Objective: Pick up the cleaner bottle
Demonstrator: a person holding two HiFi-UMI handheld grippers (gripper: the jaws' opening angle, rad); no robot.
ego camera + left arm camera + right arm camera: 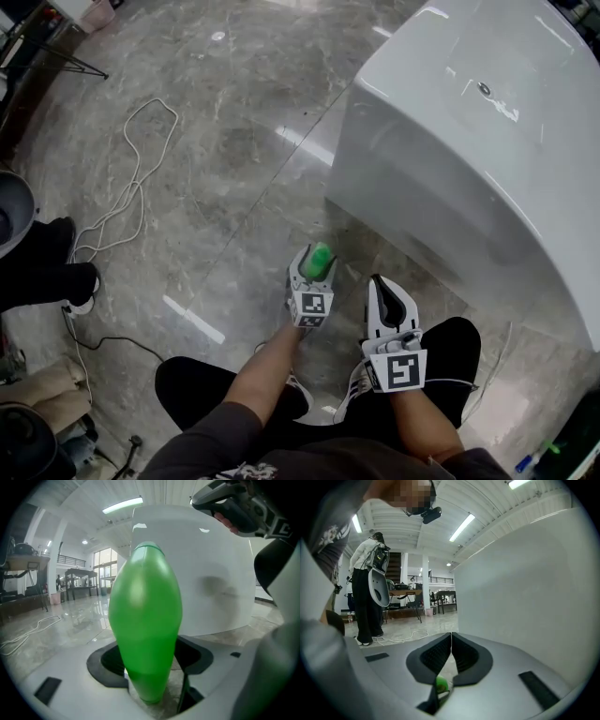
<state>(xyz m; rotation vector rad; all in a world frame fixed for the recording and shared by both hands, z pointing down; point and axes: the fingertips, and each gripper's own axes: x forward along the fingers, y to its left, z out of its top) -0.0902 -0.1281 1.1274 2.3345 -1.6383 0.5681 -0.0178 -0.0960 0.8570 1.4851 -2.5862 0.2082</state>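
Bare forearms and dark-trousered knees are filling the bottom of the head view, the person leaning over a grey marble floor (234, 141). Just ahead of them the left gripper (316, 270) is reaching forward with a green cleaner bottle (322, 253) showing between its jaws. The right gripper (380, 286) is hanging just beside it on the right, a little nearer the body. A large glossy white unit (469, 141) is rising to the right, and a pale cable (131, 183) is trailing across the floor well off to the left.

In the left gripper view, the cleaner bottle (145, 616) is standing upright on the floor, its long axis vertical and its cap at the top. The left gripper (151, 658) is standing wide around the bottle's lower body. A strip of floor is showing between the bottle and the right-hand pad, so the pads are not yet pressing. The white unit (215, 573) is sitting behind.

In the right gripper view, the right gripper (451, 637) is resting with its jaws brought together and nothing between them. A speck of green (441, 684) is peeking through the gap beneath, and the white unit (525, 588) is filling the right side.

By my reading the left hand is the one placed for the pick: the bottle is already lying straight between its jaws, so closing and then lifting is all that is remaining.
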